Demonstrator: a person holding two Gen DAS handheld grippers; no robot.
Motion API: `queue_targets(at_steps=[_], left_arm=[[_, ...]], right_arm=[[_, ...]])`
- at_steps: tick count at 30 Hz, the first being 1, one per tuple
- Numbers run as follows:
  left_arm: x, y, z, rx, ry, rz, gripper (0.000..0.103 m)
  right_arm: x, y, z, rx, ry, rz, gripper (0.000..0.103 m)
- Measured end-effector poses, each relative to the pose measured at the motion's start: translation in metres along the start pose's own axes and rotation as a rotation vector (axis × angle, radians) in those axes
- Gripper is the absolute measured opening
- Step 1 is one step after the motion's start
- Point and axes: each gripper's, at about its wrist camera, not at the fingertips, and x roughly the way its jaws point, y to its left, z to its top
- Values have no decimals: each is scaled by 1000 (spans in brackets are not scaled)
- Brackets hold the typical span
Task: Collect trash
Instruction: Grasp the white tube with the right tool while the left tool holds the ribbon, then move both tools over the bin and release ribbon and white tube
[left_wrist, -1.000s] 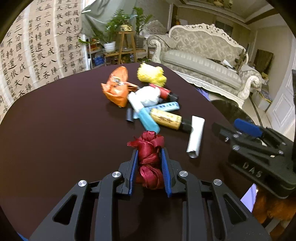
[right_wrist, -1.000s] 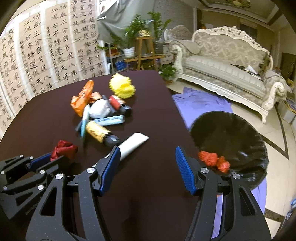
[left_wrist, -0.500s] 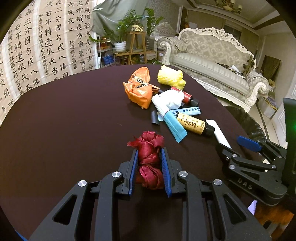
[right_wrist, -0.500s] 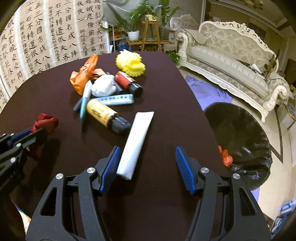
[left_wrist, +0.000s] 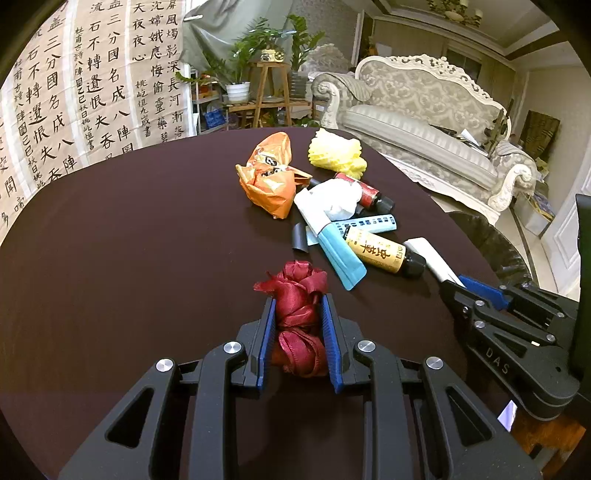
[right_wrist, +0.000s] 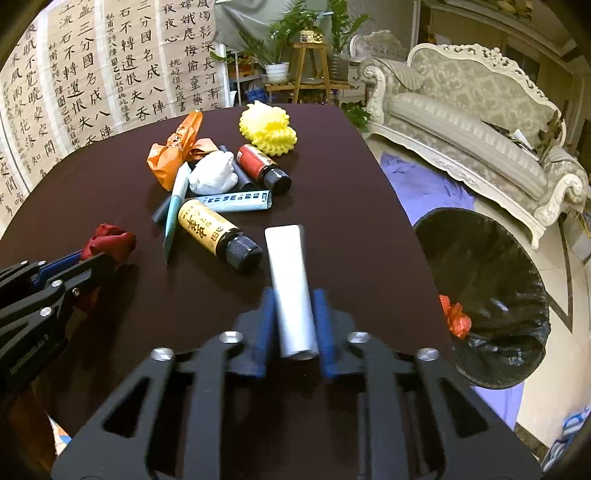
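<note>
My left gripper (left_wrist: 298, 302) is shut on a crumpled red ribbon (left_wrist: 295, 295) just above the dark table (left_wrist: 129, 258); it also shows in the right wrist view (right_wrist: 107, 240). My right gripper (right_wrist: 293, 295) is shut on a white tube (right_wrist: 290, 277) that lies on the table. A pile of trash sits beyond: an orange bag (right_wrist: 173, 155), a yellow foam net (right_wrist: 267, 127), a yellow-labelled bottle (right_wrist: 218, 230), a red bottle (right_wrist: 260, 168), white paper (right_wrist: 214, 173) and a light blue tube (right_wrist: 236, 201).
A black-lined trash bin (right_wrist: 491, 295) stands on the floor to the right of the table, with red-orange trash (right_wrist: 456, 317) inside. A purple cloth (right_wrist: 424, 184) lies on the floor. A white sofa (right_wrist: 480, 129) stands behind.
My right gripper has moved forward and shut on the white tube. My left gripper still holds the red ribbon, in about the same place.
</note>
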Motion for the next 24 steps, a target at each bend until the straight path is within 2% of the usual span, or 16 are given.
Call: queue_targets(at_steps=[4, 10, 15, 24], left_arm=[[-5, -4, 3, 7, -21, -9, 25], [-13, -24, 12, 35, -63, -48, 25], [-11, -57, 25, 74, -93, -96, 25], [8, -126, 47, 166, -126, -187, 25]], right_arm=[[-6, -9, -1, 20, -14, -5, 15], [-26, -35, 2, 64, -79, -46, 15], [-41, -68, 3, 107, -132, -130, 15], [-43, -137, -3, 202, -162, -249, 15]])
